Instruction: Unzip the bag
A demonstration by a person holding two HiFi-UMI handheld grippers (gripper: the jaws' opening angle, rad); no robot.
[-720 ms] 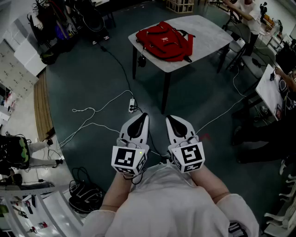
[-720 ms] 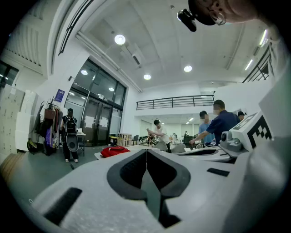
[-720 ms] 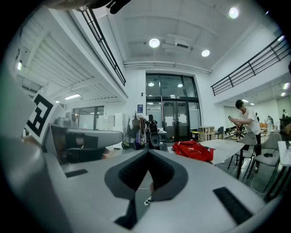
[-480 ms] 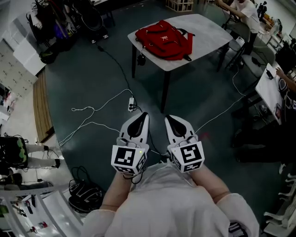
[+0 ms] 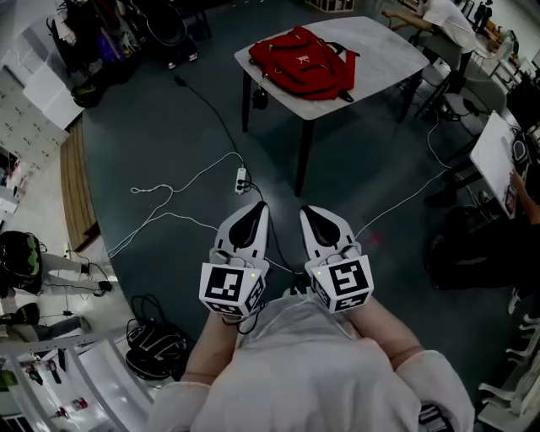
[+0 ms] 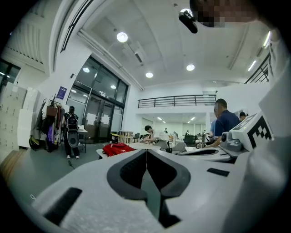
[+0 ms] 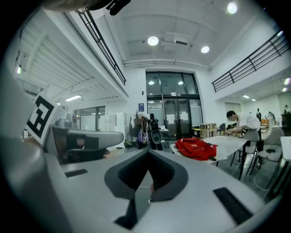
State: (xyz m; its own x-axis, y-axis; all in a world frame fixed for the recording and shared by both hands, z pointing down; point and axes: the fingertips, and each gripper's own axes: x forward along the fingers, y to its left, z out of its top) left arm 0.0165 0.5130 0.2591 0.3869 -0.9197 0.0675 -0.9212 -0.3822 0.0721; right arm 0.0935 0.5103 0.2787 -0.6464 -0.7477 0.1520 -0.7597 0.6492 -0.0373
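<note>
Since half a second ago: the red bag [image 5: 305, 61] and its table [image 5: 384, 52] sit a little higher in the head view, and the power strip [image 5: 241, 180] on the floor [image 5: 160, 135] has slid up with them. Both grippers keep the same spot in the frame, side by side, low and close to the person's chest.

Left gripper [image 5: 257, 206]: jaws clenched tip to tip, nothing between them. Right gripper [image 5: 305, 209]: the same, tips pressed together and empty. Both noses point toward the table.

The bag lies flat on the table's left half, well apart from both grippers. Its straps trail toward the table's near right edge. The rest of the tabletop, to the right of the bag, is bare. In both gripper views the bag shows as a red heap on the tabletop, beyond the closed tips.

Edges and room:
- Open dark floor lies between the grippers and the table.
- A white cord [image 5: 164, 196] loops across the floor at left and runs to the power strip.
- A black cable [image 5: 209, 108] runs from the far left toward the strip.
- Near table corner and two dark legs [image 5: 302, 160] face the grippers.
- Right side is tighter, with a second desk [image 5: 494, 156] at the frame edge.
- A seated person [image 5: 443, 13] is beyond the table's far right corner.
- Left side is crowded with shelves and gear along the wall.
</note>
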